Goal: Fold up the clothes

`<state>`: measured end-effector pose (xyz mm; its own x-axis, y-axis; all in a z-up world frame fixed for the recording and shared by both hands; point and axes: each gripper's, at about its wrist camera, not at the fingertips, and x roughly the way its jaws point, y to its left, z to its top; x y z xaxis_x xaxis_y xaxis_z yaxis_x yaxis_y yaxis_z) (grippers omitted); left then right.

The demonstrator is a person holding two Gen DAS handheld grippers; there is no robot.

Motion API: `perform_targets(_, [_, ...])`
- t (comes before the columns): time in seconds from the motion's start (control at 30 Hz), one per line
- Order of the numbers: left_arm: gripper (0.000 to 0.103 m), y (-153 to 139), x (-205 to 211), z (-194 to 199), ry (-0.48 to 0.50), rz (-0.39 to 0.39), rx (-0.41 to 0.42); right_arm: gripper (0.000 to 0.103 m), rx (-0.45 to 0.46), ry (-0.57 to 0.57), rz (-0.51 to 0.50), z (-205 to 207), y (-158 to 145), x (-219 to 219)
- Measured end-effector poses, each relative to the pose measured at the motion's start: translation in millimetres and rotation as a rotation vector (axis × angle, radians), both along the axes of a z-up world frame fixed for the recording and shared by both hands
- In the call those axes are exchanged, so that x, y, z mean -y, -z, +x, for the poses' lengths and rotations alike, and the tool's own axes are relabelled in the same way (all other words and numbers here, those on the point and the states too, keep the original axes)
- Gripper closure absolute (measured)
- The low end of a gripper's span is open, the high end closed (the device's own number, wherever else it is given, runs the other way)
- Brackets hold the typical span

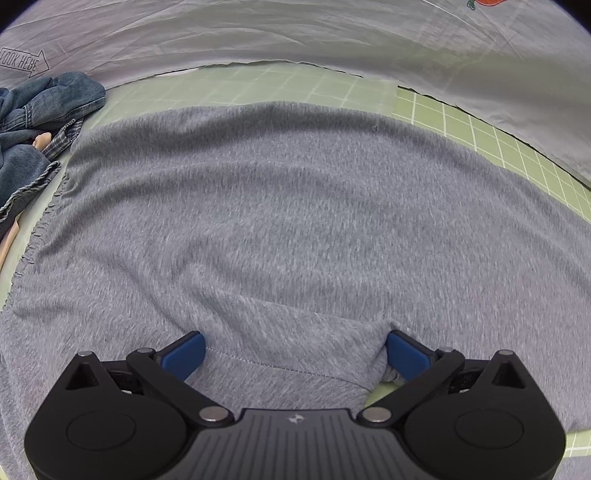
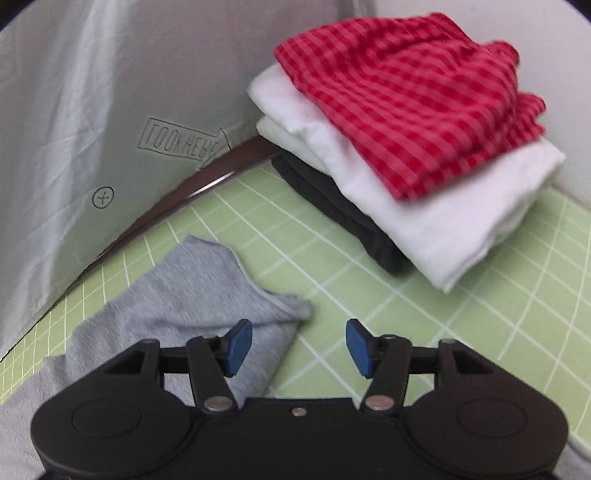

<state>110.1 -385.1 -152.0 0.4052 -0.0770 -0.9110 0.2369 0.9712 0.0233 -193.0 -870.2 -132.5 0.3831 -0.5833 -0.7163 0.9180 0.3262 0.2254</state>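
Your left tool (image 1: 295, 354) sits with its pads spread wide over the grey shirt (image 1: 295, 221) lying flat on the green mat (image 1: 480, 129). Your right tool (image 2: 299, 347) is also apart, empty, beside the shirt's sleeve (image 2: 192, 288), near the folded stack (image 2: 406, 147).

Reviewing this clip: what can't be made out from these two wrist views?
- Grey garment: type unclear; the left wrist view's edges and the left gripper cut off its outline.
- Denim pile: cropped by the left edge.
- Black garment: mostly buried under the white and red checked folds, right wrist view.
- Red print: cut off at top.
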Motion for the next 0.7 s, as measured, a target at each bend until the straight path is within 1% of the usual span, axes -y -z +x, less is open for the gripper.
perform_targets(0.07, [0.000, 0, 0, 1, 0.002, 0.000, -0.003, 0.046, 0.028, -0.014, 0.020, 0, 4, -4])
perform_targets(0.13, [0.000, 0, 0, 1, 0.002, 0.001, -0.004, 0.047, 0.026, -0.042, 0.033, 8, 7, -6])
perform_targets(0.17, [0.000, 0, 0, 0, 0.001, 0.000, -0.003, 0.054, 0.012, -0.051, 0.040, 14, 8, -6])
perform_targets(0.2, [0.000, 0, 0, 0, -0.001, 0.000, -0.002, 0.071, -0.005, -0.064, 0.036, 20, 8, -5])
perform_targets(0.23, [0.000, 0, 0, 0, -0.003, -0.001, -0.001, 0.083, -0.025, -0.079, 0.024, 27, 7, -4])
perform_targets(0.27, [0.000, 0, -1, -1, -0.005, -0.002, 0.001, 0.100, -0.048, -0.101, 0.001, 37, 4, -4])
perform_targets(0.37, [0.000, 0, -1, -1, -0.010, -0.003, 0.004, 0.101, -0.133, -0.206, -0.124, 73, -10, -10])
perform_targets(0.43, [0.000, 0, -1, -1, -0.010, -0.004, 0.004, 0.101, -0.200, -0.322, -0.224, 102, -17, -25])
perform_targets(0.53, [0.000, -1, -1, -1, -0.010, -0.004, 0.004, 0.100, -0.313, -0.550, -0.345, 144, -8, -61])
perform_targets(0.57, [0.000, -1, -1, -1, -0.010, -0.005, 0.005, 0.100, -0.331, -0.612, -0.350, 153, -4, -72])
perform_targets(0.63, [0.000, 0, -1, -1, -0.009, -0.005, 0.005, 0.098, -0.343, -0.711, -0.325, 164, 6, -89])
perform_targets(0.67, [0.000, 0, -1, -1, -0.008, -0.006, 0.005, 0.094, -0.337, -0.734, -0.306, 166, 8, -95])
perform_targets(0.7, [0.000, 0, -1, -1, -0.007, -0.006, 0.005, 0.089, -0.315, -0.724, -0.289, 162, 7, -98])
